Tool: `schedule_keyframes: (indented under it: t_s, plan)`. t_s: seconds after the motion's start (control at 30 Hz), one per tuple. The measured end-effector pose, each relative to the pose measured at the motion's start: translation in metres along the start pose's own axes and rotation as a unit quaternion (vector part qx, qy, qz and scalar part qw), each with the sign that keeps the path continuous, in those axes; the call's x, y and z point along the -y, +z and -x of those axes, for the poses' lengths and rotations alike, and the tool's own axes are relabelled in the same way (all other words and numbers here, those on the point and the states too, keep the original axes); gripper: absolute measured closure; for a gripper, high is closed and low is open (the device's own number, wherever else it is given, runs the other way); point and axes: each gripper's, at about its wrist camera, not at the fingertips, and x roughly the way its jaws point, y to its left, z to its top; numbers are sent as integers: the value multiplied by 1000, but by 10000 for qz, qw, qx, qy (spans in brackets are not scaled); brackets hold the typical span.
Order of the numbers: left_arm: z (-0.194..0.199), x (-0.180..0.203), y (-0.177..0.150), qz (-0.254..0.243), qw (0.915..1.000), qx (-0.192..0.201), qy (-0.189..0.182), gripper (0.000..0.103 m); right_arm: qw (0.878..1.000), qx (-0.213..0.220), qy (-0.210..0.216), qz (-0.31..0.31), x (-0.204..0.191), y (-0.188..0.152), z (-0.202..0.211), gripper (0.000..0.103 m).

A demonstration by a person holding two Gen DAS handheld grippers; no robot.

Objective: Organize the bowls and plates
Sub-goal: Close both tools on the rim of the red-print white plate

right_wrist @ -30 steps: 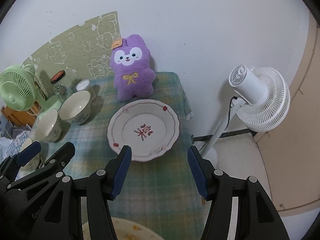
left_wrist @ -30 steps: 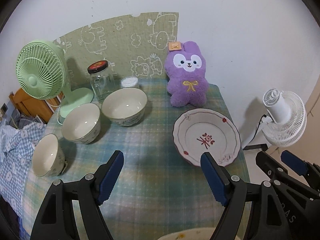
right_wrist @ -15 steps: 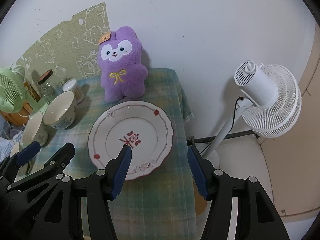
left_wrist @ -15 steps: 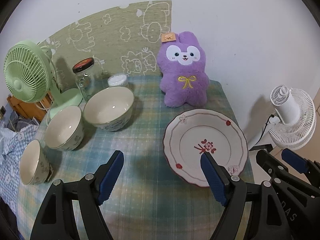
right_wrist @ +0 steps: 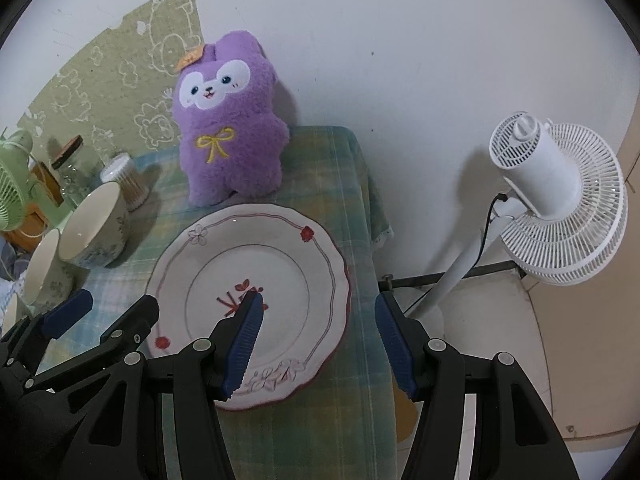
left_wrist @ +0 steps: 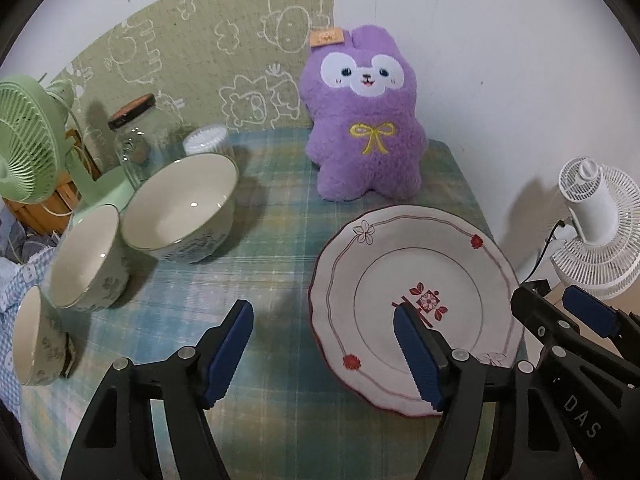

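A white plate with red flowers lies on the checked tablecloth at the table's right side. My left gripper hovers over the plate's left rim. Its jaws are closing, the right finger is above the plate, and neither pad touches anything. My right gripper stands open over the plate's right rim, one finger above the plate and one past the table edge. Three cream bowls stand at the left: large, medium, small.
A purple plush rabbit sits behind the plate. A green fan, a glass jar and a small white container stand at the back left. A white floor fan stands beyond the table's right edge.
Both grippers have come forward and down toward the plate, which now lies under their fingers. The left gripper's fingers stand slightly closer together.
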Motion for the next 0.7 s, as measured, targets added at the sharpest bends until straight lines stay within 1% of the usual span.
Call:
schedule_keyframes:
  t_s: [0.1, 0.23, 0.4, 0.47, 0.53, 0.6, 0.7]
  plan:
    - [-10, 3, 2, -49, 10000, -44, 20, 31, 10000, -32, -8, -9, 1, 1, -11, 41]
    - [-22, 6, 4, -125, 9998, -144, 44, 37, 10000, -78, -20, 6, 1, 3, -22, 41]
    - [-37, 9, 3, -171, 9995, -267, 53, 42, 9999, -149, -13, -16, 2, 4, -36, 42]
    - [-41, 10, 2, -183, 9993, -322, 22, 43, 9998, -179, -3, -4, 1, 3, -41, 50]
    - [-45, 12, 1, -225, 9990, -378, -35, 50, 9997, -228, -4, 26, 0, 3, -45, 53]
    - [-47, 13, 0, -255, 9989, -401, -5, 51, 9997, -219, -21, 71, 0, 3, -48, 55]
    - [-51, 12, 0, -207, 9990, -402, 7, 56, 9997, -202, -62, 131, 0, 3, -51, 59]
